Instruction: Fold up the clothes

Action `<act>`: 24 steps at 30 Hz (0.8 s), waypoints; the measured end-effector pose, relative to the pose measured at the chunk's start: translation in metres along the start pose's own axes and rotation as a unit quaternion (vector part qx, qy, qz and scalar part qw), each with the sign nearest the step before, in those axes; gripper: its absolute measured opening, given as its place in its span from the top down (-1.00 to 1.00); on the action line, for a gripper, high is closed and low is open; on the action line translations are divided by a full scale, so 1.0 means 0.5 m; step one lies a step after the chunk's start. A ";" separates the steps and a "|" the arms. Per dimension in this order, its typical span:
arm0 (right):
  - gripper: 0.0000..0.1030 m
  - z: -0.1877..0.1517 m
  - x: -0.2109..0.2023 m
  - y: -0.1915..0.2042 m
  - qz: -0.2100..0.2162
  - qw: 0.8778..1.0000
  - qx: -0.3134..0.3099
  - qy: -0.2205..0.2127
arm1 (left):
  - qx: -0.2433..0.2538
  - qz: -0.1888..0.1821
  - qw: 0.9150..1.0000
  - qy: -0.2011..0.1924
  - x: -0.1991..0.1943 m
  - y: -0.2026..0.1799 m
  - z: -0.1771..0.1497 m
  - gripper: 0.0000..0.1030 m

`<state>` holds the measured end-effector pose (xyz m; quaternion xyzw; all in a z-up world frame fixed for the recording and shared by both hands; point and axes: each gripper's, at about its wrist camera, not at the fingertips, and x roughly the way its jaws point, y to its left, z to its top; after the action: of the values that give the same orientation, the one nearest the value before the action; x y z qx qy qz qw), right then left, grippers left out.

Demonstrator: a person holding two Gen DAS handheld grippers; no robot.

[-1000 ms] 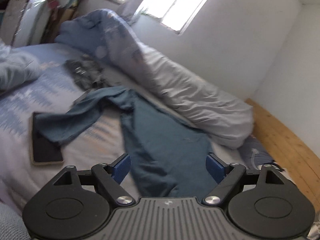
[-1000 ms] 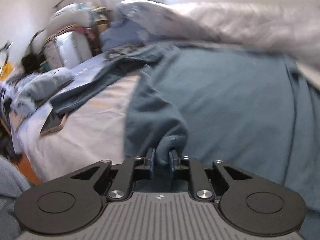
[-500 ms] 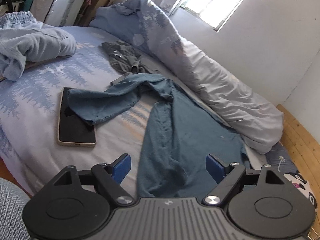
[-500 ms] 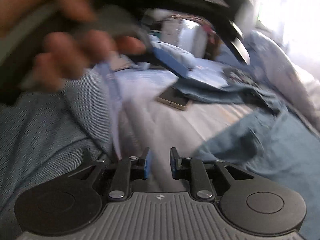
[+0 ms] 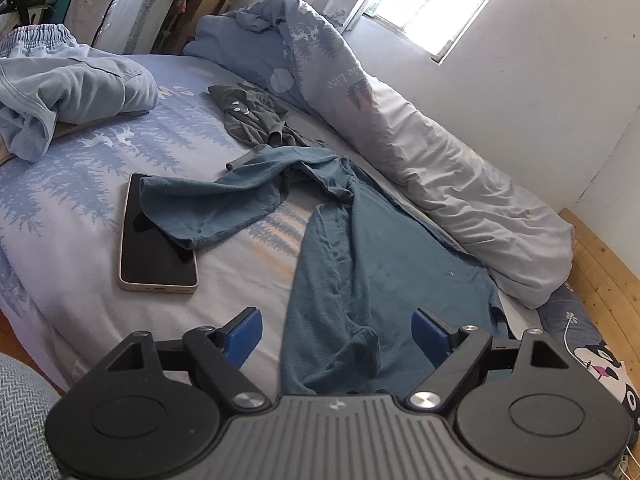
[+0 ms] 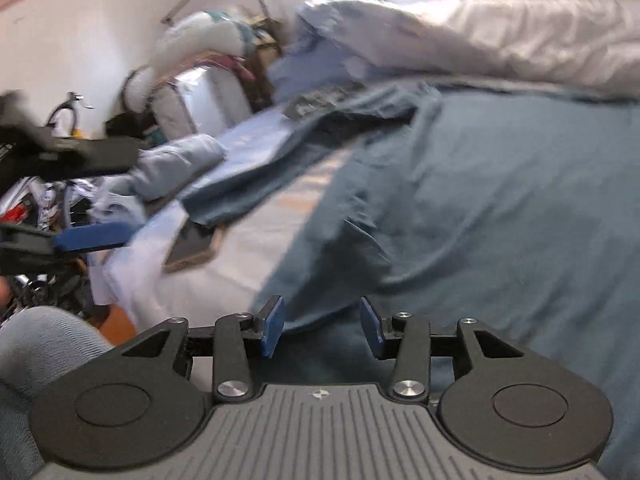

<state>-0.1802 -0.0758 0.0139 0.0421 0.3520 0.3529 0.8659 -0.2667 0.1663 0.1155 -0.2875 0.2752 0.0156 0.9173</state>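
Left claw (image 5: 336, 330) hangs wide open and empty over the near hem of the shirt (image 5: 360, 264); a phone (image 5: 156, 252) lies ahead to its left, under one sleeve. Right claw (image 6: 322, 328) has just been opening, half spread, cloth between its pads but unpinched. Folding is barely begun, I judge: the shirt lies crumpled on the bed (image 5: 72, 216).

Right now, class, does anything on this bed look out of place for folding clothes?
Yes. A phone lies on the sheet, and one sleeve of the teal shirt is draped over its top corner. It is no garment, and moving that sleeve could drag it.
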 end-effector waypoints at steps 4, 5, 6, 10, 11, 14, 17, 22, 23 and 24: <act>0.14 0.002 0.020 -0.017 0.002 0.999 0.037 0.008 | 0.003 -0.004 1.000 0.000 0.000 -0.001 0.001 -0.60; 0.14 0.004 0.019 -0.020 0.004 0.999 0.046 0.006 | 0.004 -0.003 1.000 -0.001 0.000 -0.001 0.002 -0.60; 0.14 0.006 0.019 -0.023 0.007 0.998 0.054 0.003 | 0.005 -0.003 1.000 -0.002 0.000 -0.001 0.003 -0.60; 0.14 0.017 0.024 0.033 0.017 0.999 -0.013 -0.032 | 0.006 -0.001 1.000 -0.005 0.001 -0.001 0.006 -0.60; 0.14 0.018 0.020 0.056 0.023 0.998 -0.046 -0.044 | 0.002 0.001 1.000 -0.006 0.002 0.001 0.008 -0.60; 0.08 0.004 0.011 0.117 0.064 0.988 -0.131 -0.052 | -0.006 0.009 1.000 -0.009 0.005 0.010 0.014 -0.60; 0.03 -0.017 0.009 0.153 0.110 0.976 -0.185 -0.031 | -0.010 0.018 1.000 -0.011 0.010 0.018 0.020 -0.60; -0.01 -0.039 0.007 0.178 0.135 0.962 -0.236 -0.007 | 0.017 0.024 1.000 0.002 0.032 0.011 0.019 -0.60; -0.01 -0.040 0.006 0.178 0.138 0.960 -0.242 -0.003 | 0.031 0.022 0.999 0.005 0.037 0.001 0.017 -0.60; -0.01 -0.040 0.005 0.178 0.141 0.959 -0.246 0.001 | 0.045 0.021 0.999 0.008 0.043 -0.008 0.015 -0.60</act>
<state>-0.2434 -0.0111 0.0261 -0.1239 0.2459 0.5468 0.7907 -0.2441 0.1642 0.1119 -0.2400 0.2885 0.0205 0.9267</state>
